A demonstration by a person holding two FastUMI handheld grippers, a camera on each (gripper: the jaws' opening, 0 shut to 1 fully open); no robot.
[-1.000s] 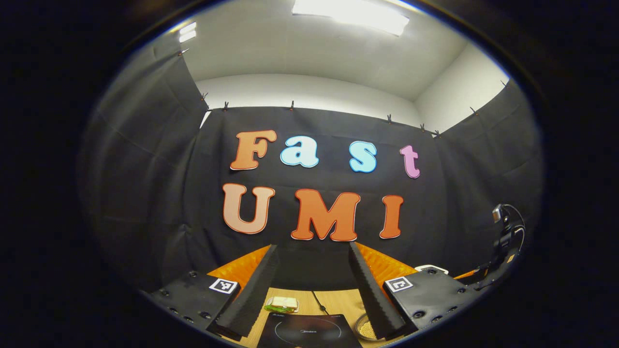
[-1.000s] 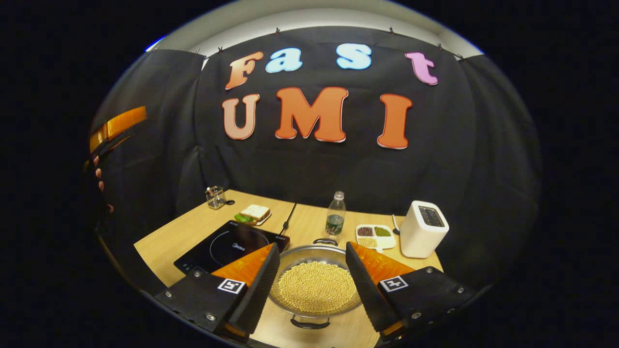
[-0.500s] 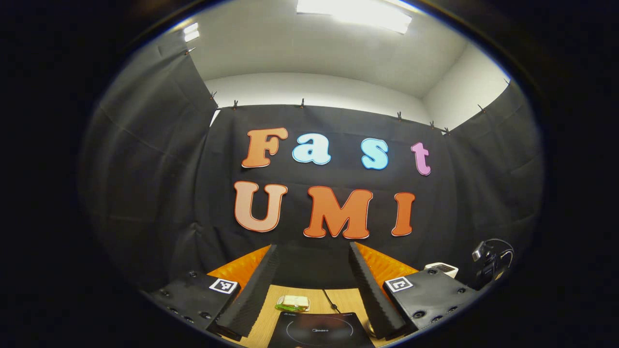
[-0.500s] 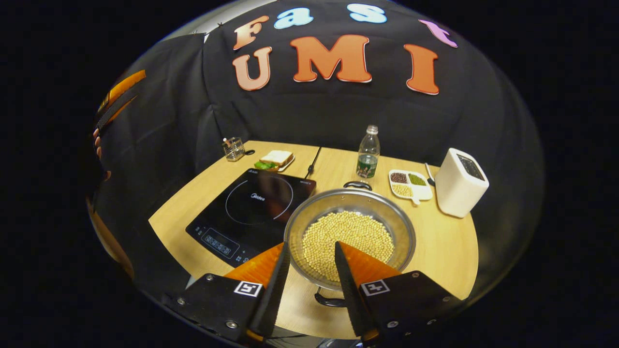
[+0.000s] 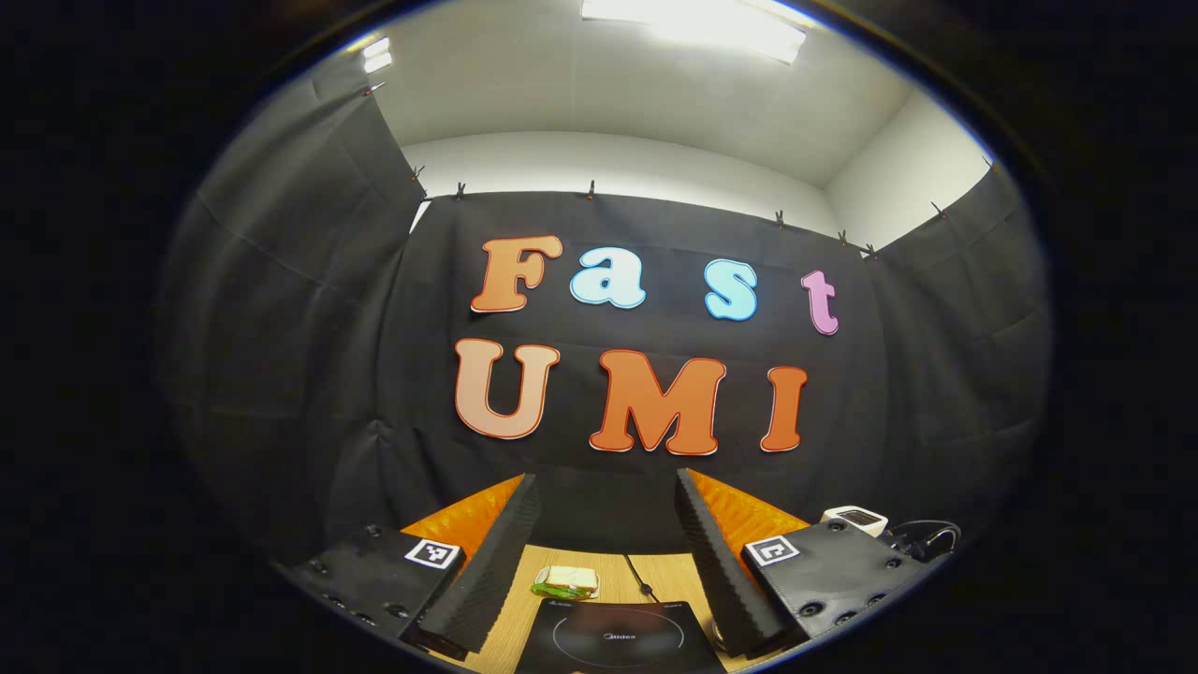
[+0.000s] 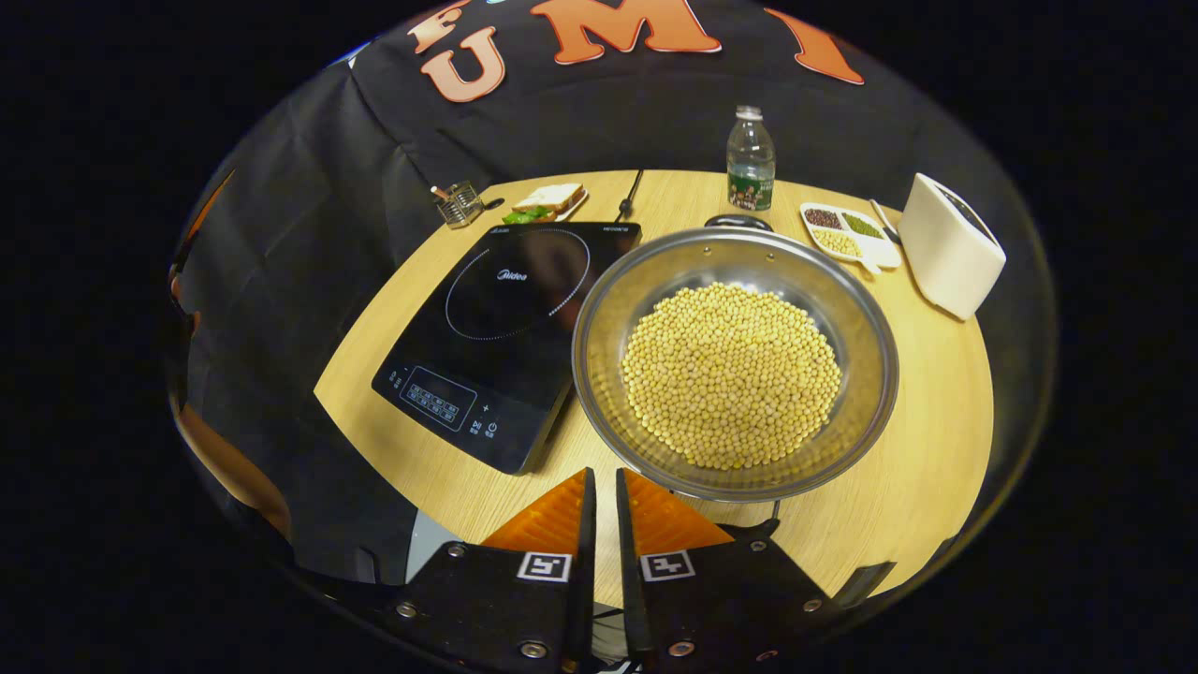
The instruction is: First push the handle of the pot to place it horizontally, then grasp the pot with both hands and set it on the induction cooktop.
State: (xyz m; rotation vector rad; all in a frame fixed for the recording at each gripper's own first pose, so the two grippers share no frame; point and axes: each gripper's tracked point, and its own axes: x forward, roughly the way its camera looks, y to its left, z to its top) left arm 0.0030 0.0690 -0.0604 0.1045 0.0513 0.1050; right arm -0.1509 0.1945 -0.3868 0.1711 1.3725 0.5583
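Note:
A steel pot full of soybeans stands on the wooden table, just right of the black induction cooktop. Its far handle points toward the back. The near handle points at me and is partly hidden behind my right finger. My right gripper hovers over the table's front edge, just left of that near handle, shut with only a thin slit and nothing in it. My left gripper is held high and level, open and empty, with the cooktop low between its fingers.
Behind the pot stand a water bottle, a divided dish of beans and a white toaster. A sandwich plate and a glass jar sit behind the cooktop. A person's arm shows at the left.
My right gripper has shut and tipped down, drawing back from over the pot to its near edge. The left gripper has barely shifted and stays open.

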